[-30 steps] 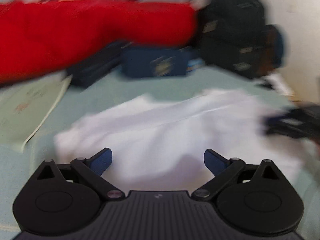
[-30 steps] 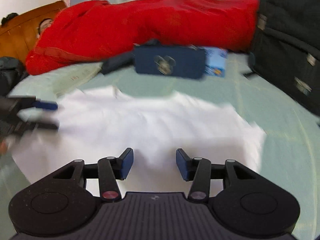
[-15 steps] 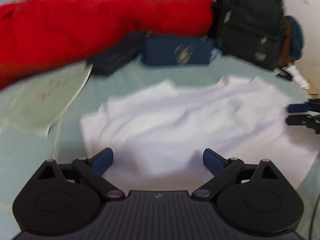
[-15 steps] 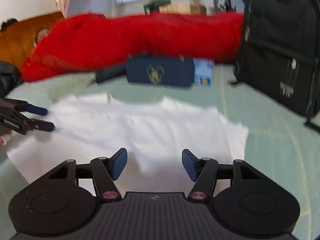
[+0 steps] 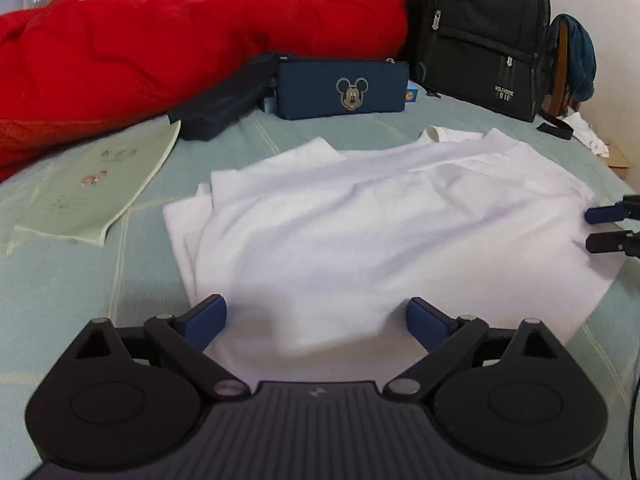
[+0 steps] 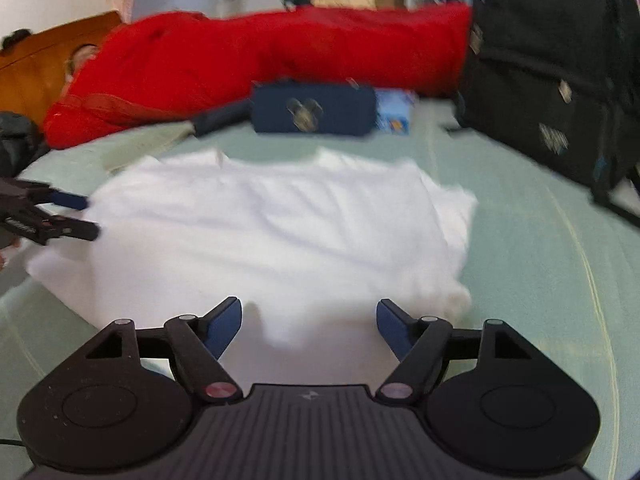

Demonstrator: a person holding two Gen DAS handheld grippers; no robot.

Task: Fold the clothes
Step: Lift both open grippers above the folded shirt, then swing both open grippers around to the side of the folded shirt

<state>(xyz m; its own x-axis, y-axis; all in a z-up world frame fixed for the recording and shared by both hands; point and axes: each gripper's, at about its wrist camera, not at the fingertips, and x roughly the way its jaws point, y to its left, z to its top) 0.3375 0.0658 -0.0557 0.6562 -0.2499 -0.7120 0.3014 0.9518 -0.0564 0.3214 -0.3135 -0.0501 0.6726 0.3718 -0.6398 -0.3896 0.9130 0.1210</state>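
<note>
Left wrist view: white shirt (image 5: 392,232) lies spread on the pale green bedsheet (image 5: 80,280), filling mid-frame just ahead of the left gripper (image 5: 316,322), jaws wide apart w/ nothing pinched. Right gripper (image 5: 600,228) pokes in at the right edge by the shirt's side. Right wrist view, blurry: its jaws are opening, cloth below, not gripped. Navy pouch (image 5: 344,90) + red blanket (image 5: 160,48) further back.

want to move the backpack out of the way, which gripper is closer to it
Right. The right gripper hovers over the white shirt's edge on the side where the black backpack stands. The left gripper is over the shirt's opposite end, with the backpack across the bed.
</note>
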